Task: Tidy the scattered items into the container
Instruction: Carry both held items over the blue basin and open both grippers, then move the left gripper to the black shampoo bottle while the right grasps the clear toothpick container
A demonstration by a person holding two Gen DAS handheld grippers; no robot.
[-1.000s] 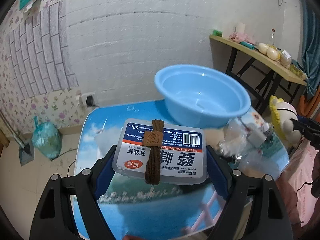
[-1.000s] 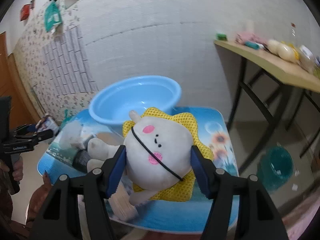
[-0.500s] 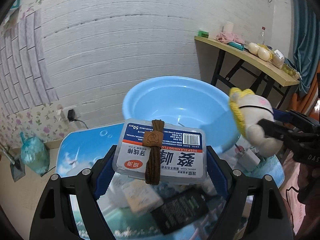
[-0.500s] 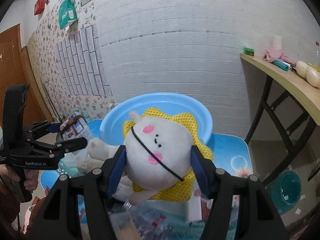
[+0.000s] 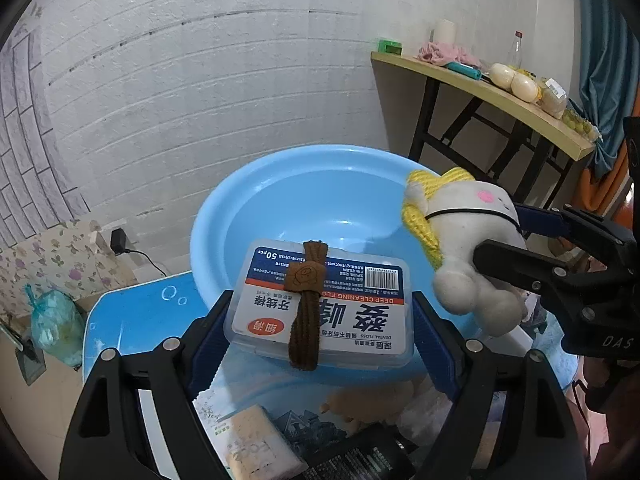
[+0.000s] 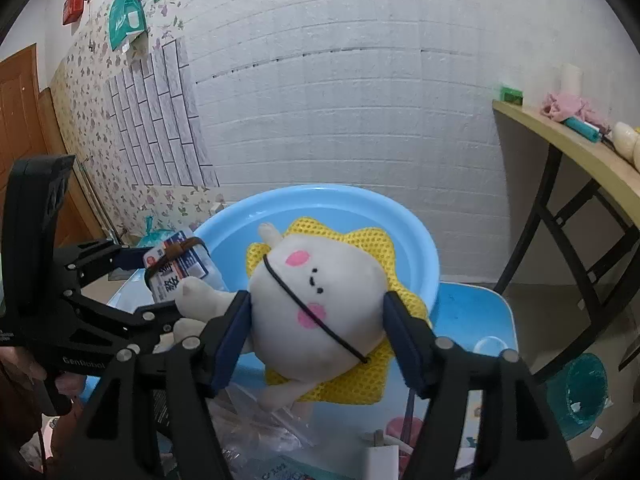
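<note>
My left gripper [image 5: 320,316] is shut on a clear dental floss box [image 5: 352,312] with a brown hair tie [image 5: 306,308] lying across its lid. It holds the box over the near rim of the blue basin [image 5: 296,196]. My right gripper [image 6: 316,316] is shut on a white plush toy with a yellow mesh collar [image 6: 320,300], held over the basin [image 6: 416,240] at its near right side. The plush [image 5: 460,232] and the right gripper [image 5: 516,236] show at the right of the left wrist view. The left gripper [image 6: 132,276] with the box [image 6: 176,268] shows at the left of the right wrist view.
The basin stands on a small blue printed table [image 5: 132,320]. Loose items lie on it near me: a beige packet [image 5: 260,448], a black packet [image 5: 360,460], clear plastic bags [image 6: 256,420]. A wooden shelf table [image 5: 500,92] stands right. A white wall is behind.
Both grippers have moved forward toward the basin with their loads. The plush has come closer to the floss box and now hangs over the basin.
</note>
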